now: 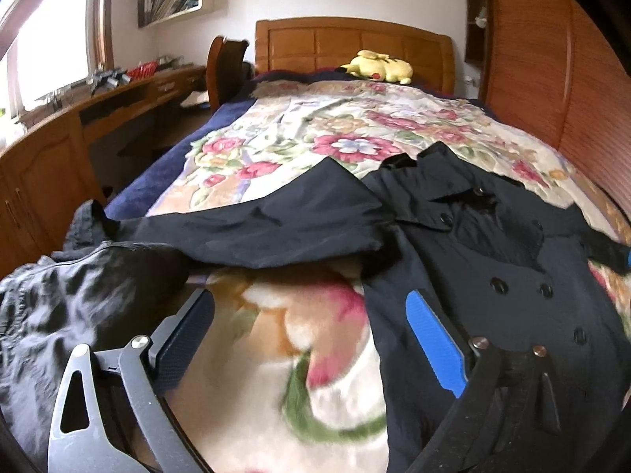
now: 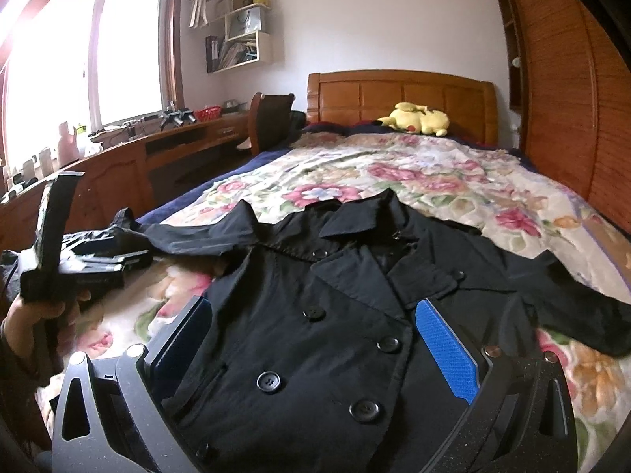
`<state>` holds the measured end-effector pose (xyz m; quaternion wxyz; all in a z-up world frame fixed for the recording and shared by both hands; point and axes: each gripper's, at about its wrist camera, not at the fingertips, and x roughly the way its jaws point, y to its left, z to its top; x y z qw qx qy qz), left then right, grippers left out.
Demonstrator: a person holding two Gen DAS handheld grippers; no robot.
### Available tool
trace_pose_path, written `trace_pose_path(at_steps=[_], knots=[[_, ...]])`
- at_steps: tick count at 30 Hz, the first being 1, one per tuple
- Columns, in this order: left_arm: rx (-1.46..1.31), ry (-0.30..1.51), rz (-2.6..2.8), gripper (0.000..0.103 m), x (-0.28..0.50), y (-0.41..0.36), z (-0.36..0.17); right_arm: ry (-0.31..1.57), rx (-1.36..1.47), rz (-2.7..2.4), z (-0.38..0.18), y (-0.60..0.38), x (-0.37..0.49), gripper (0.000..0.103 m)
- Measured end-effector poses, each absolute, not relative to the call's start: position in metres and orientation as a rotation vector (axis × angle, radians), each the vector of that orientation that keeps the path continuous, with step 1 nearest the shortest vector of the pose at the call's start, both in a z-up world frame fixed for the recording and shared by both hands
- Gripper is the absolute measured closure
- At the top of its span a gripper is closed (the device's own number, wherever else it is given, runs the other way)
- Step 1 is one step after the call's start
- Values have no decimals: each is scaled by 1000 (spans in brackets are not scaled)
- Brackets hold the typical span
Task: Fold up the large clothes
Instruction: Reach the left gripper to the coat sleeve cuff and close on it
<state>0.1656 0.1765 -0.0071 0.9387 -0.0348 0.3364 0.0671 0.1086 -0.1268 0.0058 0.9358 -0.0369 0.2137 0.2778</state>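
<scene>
A black double-breasted coat (image 2: 315, 295) lies face up on the floral blanket (image 2: 414, 181), collar toward the headboard, both sleeves spread out. In the left wrist view the coat (image 1: 493, 260) lies to the right and its left sleeve (image 1: 256, 228) stretches across to a crumpled cuff end at the left. My left gripper (image 1: 311, 307) is open and empty, over bare blanket between sleeve and coat body. It also shows in the right wrist view (image 2: 118, 256), held by a hand at the left. My right gripper (image 2: 315, 311) is open and empty, just above the coat's chest.
A yellow plush toy (image 2: 418, 118) lies by the wooden headboard (image 2: 398, 94). A wooden desk (image 2: 130, 157) with clutter and a chair (image 2: 272, 122) stand along the left under the window. A wooden wardrobe (image 2: 572, 98) lines the right side of the bed.
</scene>
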Motion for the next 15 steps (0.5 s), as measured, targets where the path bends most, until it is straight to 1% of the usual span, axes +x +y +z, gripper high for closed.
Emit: trace_pose_path(at_steps=[9,15], knots=[[-199,779,187,11,215,200,-25,487,-83,624,3,-111,124,0],[-256,848,233,12,241,215,-45,512,-102,643,-1,-105,130,0]])
